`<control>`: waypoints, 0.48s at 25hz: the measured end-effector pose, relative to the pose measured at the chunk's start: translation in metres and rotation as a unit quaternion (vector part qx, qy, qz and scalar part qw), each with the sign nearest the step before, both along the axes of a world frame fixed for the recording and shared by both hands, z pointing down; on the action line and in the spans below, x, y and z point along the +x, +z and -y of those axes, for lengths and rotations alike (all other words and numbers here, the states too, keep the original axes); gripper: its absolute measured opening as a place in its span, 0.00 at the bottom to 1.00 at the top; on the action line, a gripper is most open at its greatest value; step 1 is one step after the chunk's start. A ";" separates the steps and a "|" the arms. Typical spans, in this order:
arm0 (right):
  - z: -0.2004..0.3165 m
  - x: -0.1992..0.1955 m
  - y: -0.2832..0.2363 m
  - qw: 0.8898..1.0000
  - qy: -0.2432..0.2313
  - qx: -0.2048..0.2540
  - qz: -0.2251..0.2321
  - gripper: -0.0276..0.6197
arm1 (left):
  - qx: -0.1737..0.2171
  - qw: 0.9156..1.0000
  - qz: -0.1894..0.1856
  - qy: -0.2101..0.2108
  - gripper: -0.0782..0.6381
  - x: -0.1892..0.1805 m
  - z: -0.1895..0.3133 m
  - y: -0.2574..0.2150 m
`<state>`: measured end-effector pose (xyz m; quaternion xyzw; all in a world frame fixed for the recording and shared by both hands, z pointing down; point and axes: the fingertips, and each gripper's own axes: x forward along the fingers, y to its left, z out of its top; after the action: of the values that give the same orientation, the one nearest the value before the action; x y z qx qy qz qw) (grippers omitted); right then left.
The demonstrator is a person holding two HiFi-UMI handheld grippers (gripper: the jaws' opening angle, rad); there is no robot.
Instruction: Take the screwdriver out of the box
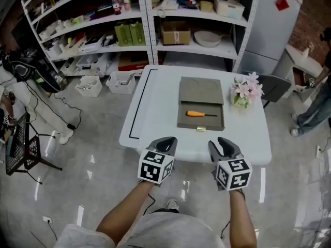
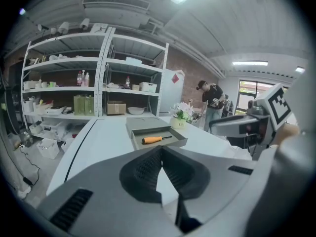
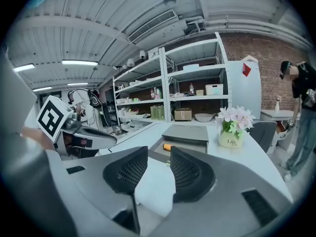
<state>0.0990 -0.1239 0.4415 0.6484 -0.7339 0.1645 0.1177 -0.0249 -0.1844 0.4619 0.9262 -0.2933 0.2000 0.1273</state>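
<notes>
White shelving is standing behind the white table, a tall white cabinet is rising beyond its far right corner, and glossy grey floor is spreading around it.

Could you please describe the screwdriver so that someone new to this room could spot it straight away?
Look at the white table in front of the shelves; a flat grey box lies open on it beside a pot of pink flowers. The screwdriver lies alone in the box's tray, and its orange handle is the only orange thing there.
</notes>
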 end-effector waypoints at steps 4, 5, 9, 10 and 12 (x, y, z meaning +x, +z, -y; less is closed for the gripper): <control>0.015 0.001 0.000 1.000 0.008 -0.008 -0.009 0.29 | 0.002 1.000 -0.005 0.011 0.12 0.000 0.019 -0.002; 0.019 0.001 -0.001 1.000 0.009 -0.008 -0.012 0.29 | 0.002 1.000 -0.007 0.011 0.12 0.000 0.024 -0.003; 0.029 0.000 -0.003 1.000 0.005 -0.012 -0.022 0.31 | -0.002 1.000 -0.013 0.008 0.12 -0.003 0.039 -0.003; 0.031 0.001 -0.002 1.000 0.004 -0.015 -0.023 0.31 | -0.003 1.000 -0.014 0.008 0.12 -0.004 0.041 -0.003; 0.035 0.002 -0.002 1.000 0.003 -0.016 -0.027 0.31 | -0.001 1.000 -0.014 0.008 0.12 -0.005 0.047 -0.003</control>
<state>0.1006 -0.1593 0.4395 0.6529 -0.7259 0.1588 0.1471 -0.0301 -0.2313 0.4585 0.9311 -0.2841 0.1881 0.1304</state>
